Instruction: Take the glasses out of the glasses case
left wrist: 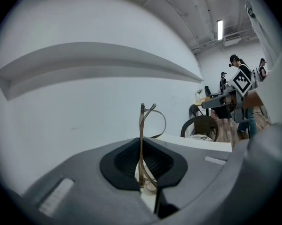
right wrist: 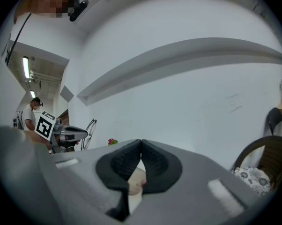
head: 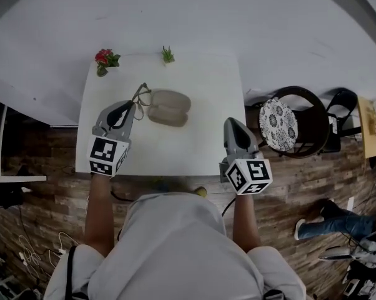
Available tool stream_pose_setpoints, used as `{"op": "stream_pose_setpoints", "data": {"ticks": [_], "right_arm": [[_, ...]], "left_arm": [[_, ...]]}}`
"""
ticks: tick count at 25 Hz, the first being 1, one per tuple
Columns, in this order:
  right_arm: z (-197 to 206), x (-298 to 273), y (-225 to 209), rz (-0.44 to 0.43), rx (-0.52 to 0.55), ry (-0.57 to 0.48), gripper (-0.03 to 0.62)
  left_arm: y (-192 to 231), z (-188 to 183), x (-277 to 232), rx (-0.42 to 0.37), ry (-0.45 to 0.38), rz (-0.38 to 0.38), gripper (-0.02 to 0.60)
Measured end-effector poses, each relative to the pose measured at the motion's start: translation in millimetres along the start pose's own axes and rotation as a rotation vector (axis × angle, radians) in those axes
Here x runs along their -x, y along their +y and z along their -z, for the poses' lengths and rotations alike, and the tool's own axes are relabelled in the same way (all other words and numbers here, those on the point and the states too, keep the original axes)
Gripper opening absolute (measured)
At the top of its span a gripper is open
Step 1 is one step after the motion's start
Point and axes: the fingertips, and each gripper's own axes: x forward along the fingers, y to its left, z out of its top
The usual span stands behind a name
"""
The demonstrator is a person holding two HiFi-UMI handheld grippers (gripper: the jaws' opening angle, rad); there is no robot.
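Fingers [left wrist: 122, 165] of left gripper [left wrist: 142, 146] clamped on glasses [left wrist: 142, 123] beside glasses case [head: 169, 108]; right gripper [right wrist: 141, 145] fingers together, empty.

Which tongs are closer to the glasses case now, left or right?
Left. The left tongs, shut on the glasses, are just beside the left end of the glasses case; the right tongs, shut and empty, are well off to its right.
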Motion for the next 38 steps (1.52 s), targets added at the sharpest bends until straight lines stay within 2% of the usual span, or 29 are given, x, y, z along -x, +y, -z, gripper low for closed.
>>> {"op": "stream_pose_setpoints", "data": {"ticks": [12,18,38], "right_arm": [[-14,-4,5,-0.027,0.026,-0.011,0.003],[-24,-7,11,-0.036,0.043,-0.03,0.003],[-45,-8,13,-0.045,0.098,-0.101,0.003]], "left_arm": [[26,-13,57,0.08,-0.078,-0.161,0.023],[42,-21,79,0.091,-0.128,-0.234,0.023],[50,-40,92,0.087,-0.196,-0.314,0.023]]}}
